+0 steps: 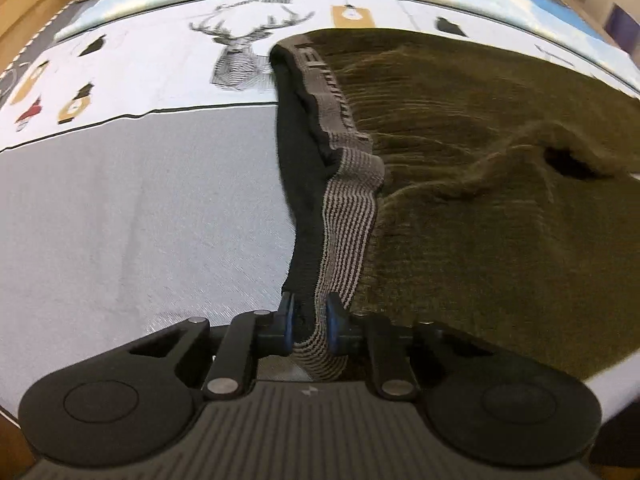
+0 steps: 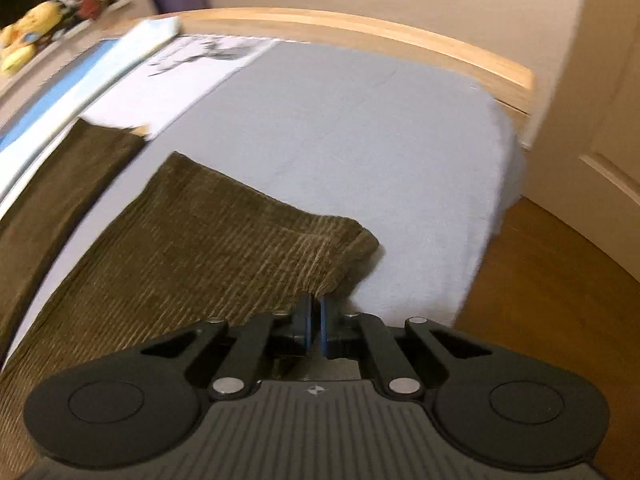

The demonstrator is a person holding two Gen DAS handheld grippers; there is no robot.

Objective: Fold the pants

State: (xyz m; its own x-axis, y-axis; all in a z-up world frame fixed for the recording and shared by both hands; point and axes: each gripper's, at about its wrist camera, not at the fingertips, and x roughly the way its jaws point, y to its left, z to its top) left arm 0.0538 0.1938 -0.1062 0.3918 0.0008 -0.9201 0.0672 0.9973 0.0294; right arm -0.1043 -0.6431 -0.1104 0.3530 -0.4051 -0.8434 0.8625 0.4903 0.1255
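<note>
Olive corduroy pants (image 1: 480,200) lie spread on a bed. Their grey striped elastic waistband (image 1: 348,216) and black lining run from the far middle down to my left gripper (image 1: 310,320), which is shut on the waistband's near end. In the right wrist view, one pant leg (image 2: 220,240) lies flat on the sheet, with its hem end toward the right. My right gripper (image 2: 314,316) is shut on the near corner of that hem, which is slightly raised off the sheet. The other leg (image 2: 60,184) lies further left.
The bed has a grey sheet (image 2: 360,140) and a printed cover with a deer drawing (image 1: 240,60). A wooden bed frame (image 2: 360,28) edges the far side. Wooden floor (image 2: 540,280) and a white door (image 2: 600,120) are to the right. A yellow plush toy (image 2: 24,36) sits far left.
</note>
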